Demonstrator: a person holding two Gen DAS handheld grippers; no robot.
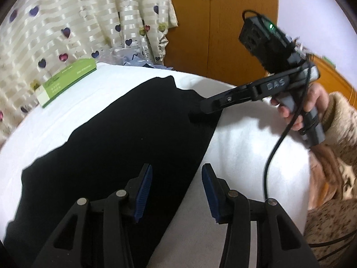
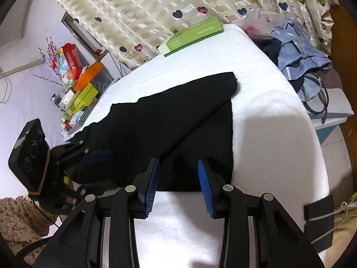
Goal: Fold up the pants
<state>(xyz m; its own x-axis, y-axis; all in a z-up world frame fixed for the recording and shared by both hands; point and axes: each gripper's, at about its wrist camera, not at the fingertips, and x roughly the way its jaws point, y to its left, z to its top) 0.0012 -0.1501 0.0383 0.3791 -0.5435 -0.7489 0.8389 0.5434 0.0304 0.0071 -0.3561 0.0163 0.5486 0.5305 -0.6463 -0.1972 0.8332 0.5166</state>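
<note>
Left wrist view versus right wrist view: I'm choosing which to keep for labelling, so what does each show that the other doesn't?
Only the left wrist view shows the orange-brown wooden wardrobe and the hand holding the right gripper.

Only the right wrist view shows the crumpled blue towel and the cluttered shelf of colourful boxes.

Both show the black pants on the white cloth-covered table, the green rectangular box, the heart-patterned curtain, and open jaws.

Both wrist views look steeply down (close) at the pants (image 1: 125,134).

Left black two-finger gripper with blue ribbed pads (image 1: 176,193): jaws apart, nothing between, angled downward. Right black two-finger gripper (image 2: 178,187): same, jaws apart, empty.
</note>
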